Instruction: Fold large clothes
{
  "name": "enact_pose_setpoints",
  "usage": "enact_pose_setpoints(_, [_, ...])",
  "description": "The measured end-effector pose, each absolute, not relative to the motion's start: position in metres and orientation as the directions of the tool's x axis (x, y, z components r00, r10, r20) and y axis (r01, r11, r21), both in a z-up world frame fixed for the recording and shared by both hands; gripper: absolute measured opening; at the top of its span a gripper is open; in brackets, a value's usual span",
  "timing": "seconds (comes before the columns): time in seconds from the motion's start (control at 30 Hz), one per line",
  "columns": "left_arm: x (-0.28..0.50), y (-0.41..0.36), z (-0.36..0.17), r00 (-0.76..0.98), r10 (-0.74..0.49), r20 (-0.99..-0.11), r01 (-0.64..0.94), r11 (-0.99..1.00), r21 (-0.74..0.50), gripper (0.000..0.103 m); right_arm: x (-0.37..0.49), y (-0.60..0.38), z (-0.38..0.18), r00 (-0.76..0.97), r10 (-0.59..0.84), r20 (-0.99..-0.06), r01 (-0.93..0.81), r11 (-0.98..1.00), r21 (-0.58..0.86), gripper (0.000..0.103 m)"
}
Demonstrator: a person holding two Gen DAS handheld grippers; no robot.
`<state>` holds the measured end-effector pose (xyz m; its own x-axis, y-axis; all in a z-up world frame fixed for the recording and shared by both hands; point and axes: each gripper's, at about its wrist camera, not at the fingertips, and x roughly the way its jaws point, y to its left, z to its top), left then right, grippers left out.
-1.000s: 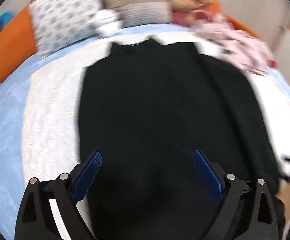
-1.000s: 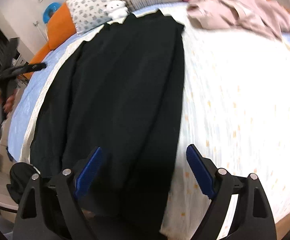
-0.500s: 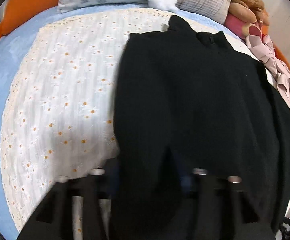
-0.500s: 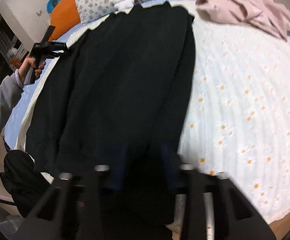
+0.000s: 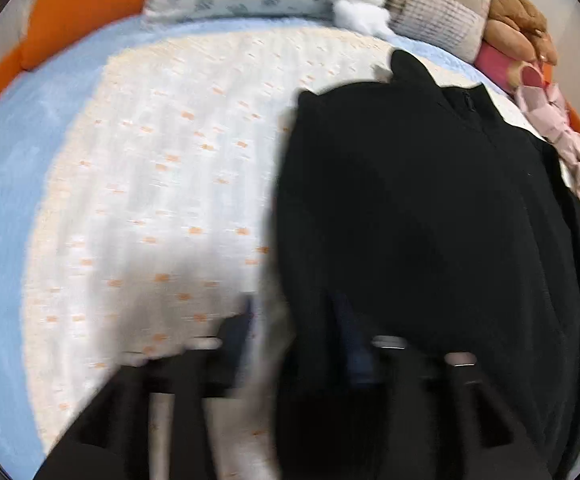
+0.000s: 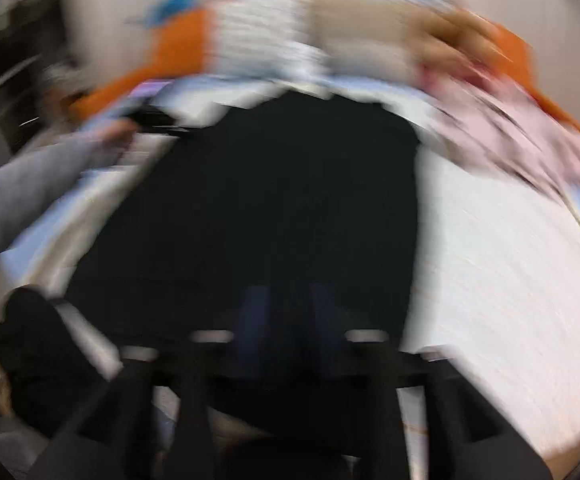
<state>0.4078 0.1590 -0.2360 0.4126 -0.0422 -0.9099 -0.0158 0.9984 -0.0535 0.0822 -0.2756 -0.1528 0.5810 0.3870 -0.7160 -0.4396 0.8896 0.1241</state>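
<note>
The left gripper was a black plastic frame of two angular arms, each carrying a dark blue ribbed pad, with pale silver screw heads set along the tops of the arms. Motion blur smeared its outlines. The right gripper was built alike: black arms, dark blue fingers, silver screw heads, all heavily blurred. In the right wrist view the person's left arm wore a light grey long sleeve of soft knit fabric, reaching to the wrist.
</note>
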Motion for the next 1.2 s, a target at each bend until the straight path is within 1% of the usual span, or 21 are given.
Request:
enact_pose_setpoints(0.03, [0.403, 0.162, -0.231, 0.424, -0.041, -0.905, -0.021, 0.998, -0.055, 0.085, 0.075, -0.245, -0.149, 0.56, 0.447, -0.697, -0.516, 0.847, 0.129, 0.084])
enact_pose_setpoints(0.07, [0.395, 0.167, -0.222, 0.444, -0.063, -0.894, -0.015, 0.997, -0.077, 0.085, 0.07, -0.217, -0.148, 0.527, 0.49, -0.695, -0.575, 0.807, 0.134, 0.08])
enact_pose_setpoints(0.1, [0.387, 0.17, -0.214, 0.457, -0.078, -0.886, -0.013, 0.995, -0.094, 0.085, 0.067, -0.178, -0.153, 0.458, 0.536, -0.709, -0.651, 0.746, 0.143, 0.076])
enact_pose_setpoints(0.13, [0.38, 0.174, -0.209, 0.463, -0.084, -0.882, -0.016, 0.995, -0.103, 0.085, 0.065, -0.157, -0.158, 0.421, 0.555, -0.717, -0.684, 0.714, 0.152, 0.073])
enact_pose_setpoints(0.17, [0.37, 0.18, -0.201, 0.469, -0.094, -0.878, -0.025, 0.993, -0.12, 0.086, 0.065, -0.131, -0.164, 0.377, 0.575, -0.726, -0.718, 0.677, 0.163, 0.067])
enact_pose_setpoints(0.23, [0.347, 0.191, -0.191, 0.474, -0.125, -0.871, -0.037, 0.986, -0.162, 0.089, 0.062, -0.075, -0.181, 0.293, 0.604, -0.741, -0.784, 0.595, 0.176, 0.064])
enact_pose_setpoints(0.3, [0.325, 0.2, -0.186, 0.476, -0.143, -0.868, -0.046, 0.981, -0.187, 0.089, 0.053, -0.04, -0.193, 0.264, 0.604, -0.752, -0.827, 0.543, 0.146, 0.059])
enact_pose_setpoints(0.4, [0.289, 0.213, -0.184, 0.469, -0.183, -0.864, -0.038, 0.973, -0.227, 0.09, 0.042, 0.005, -0.212, 0.241, 0.601, -0.762, -0.889, 0.452, 0.076, 0.056])
enact_pose_setpoints(0.5, [0.257, 0.225, -0.189, 0.452, -0.225, -0.863, -0.036, 0.962, -0.27, 0.09, 0.031, 0.032, -0.231, 0.271, 0.55, -0.79, -0.922, 0.383, -0.05, 0.055])
enact_pose_setpoints(0.57, [0.241, 0.234, -0.194, 0.439, -0.241, -0.865, -0.042, 0.957, -0.288, 0.09, 0.032, 0.044, -0.245, 0.285, 0.507, -0.813, -0.931, 0.35, -0.109, 0.055])
enact_pose_setpoints(0.67, [0.225, 0.247, -0.202, 0.426, -0.238, -0.873, -0.061, 0.955, -0.29, 0.09, 0.043, 0.05, -0.265, 0.283, 0.434, -0.855, -0.935, 0.325, -0.144, 0.055])
enact_pose_setpoints(0.73, [0.218, 0.258, -0.207, 0.418, -0.232, -0.878, -0.085, 0.953, -0.292, 0.09, 0.044, 0.05, -0.27, 0.278, 0.42, -0.864, -0.936, 0.319, -0.147, 0.055])
enact_pose_setpoints(0.83, [0.214, 0.272, -0.211, 0.413, -0.242, -0.878, -0.111, 0.943, -0.313, 0.09, 0.056, 0.049, -0.269, 0.231, 0.417, -0.879, -0.938, 0.334, -0.088, 0.049])
enact_pose_setpoints(0.87, [0.214, 0.277, -0.212, 0.417, -0.247, -0.875, -0.118, 0.94, -0.321, 0.09, 0.059, 0.051, -0.269, 0.21, 0.424, -0.881, -0.938, 0.342, -0.059, 0.044])
enact_pose_setpoints(0.93, [0.215, 0.28, -0.213, 0.421, -0.261, -0.869, -0.123, 0.932, -0.34, 0.09, 0.066, 0.044, -0.261, 0.13, 0.457, -0.88, -0.935, 0.353, 0.045, 0.034])
enact_pose_setpoints(0.97, [0.216, 0.28, -0.213, 0.421, -0.264, -0.868, -0.123, 0.931, -0.343, 0.09, 0.068, 0.043, -0.258, 0.104, 0.47, -0.876, -0.932, 0.353, 0.078, 0.026])
enact_pose_setpoints(1.0, [0.219, 0.279, -0.212, 0.42, -0.269, -0.866, -0.12, 0.93, -0.347, 0.09, 0.072, 0.039, -0.254, 0.08, 0.489, -0.869, -0.927, 0.357, 0.115, 0.022])
enact_pose_setpoints(1.1, [0.227, 0.276, -0.211, 0.423, -0.275, -0.863, -0.118, 0.928, -0.354, 0.09, 0.081, 0.032, -0.245, 0.044, 0.534, -0.844, -0.903, 0.382, 0.195, 0.015])
enact_pose_setpoints(1.2, [0.236, 0.268, -0.208, 0.418, -0.296, -0.859, -0.117, 0.92, -0.374, 0.09, 0.092, 0.015, -0.234, 0.047, 0.594, -0.803, -0.863, 0.429, 0.267, 0.011])
